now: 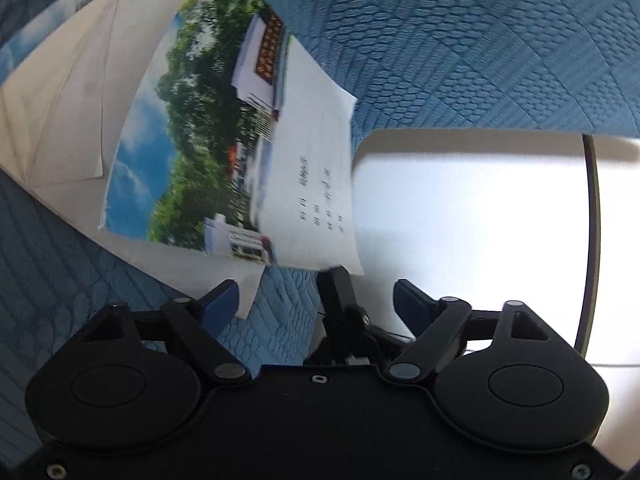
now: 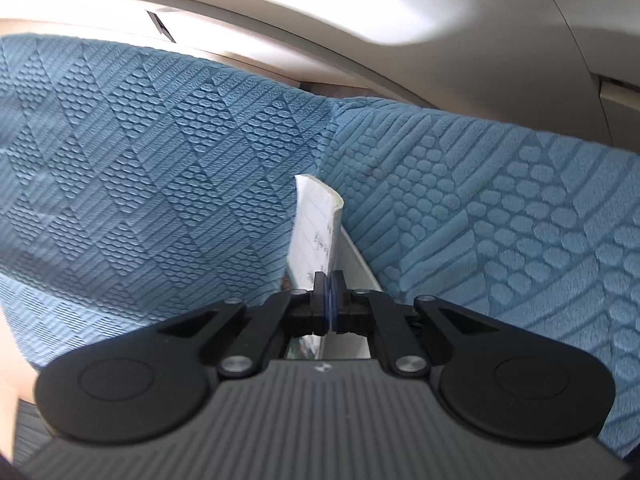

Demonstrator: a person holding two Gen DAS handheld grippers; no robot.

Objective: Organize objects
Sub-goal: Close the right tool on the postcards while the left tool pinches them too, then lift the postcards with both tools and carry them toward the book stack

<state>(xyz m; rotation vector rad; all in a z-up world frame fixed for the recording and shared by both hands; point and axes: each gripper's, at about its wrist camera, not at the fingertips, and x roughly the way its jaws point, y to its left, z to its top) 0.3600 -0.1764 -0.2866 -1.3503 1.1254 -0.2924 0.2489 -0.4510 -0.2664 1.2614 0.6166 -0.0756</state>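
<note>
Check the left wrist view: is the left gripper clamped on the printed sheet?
No. The left gripper stands open, its blue pads apart over the blue cover, while the printed sheet lies ahead of it, unpinched.

One printed sheet (image 1: 256, 152) with a landscape photo, one white envelope (image 1: 72, 112), one blank white sheet (image 1: 472, 216), two blue textured cushions (image 2: 140, 152).

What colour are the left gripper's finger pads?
Dark blue pads, clearest in the left wrist view.
</note>
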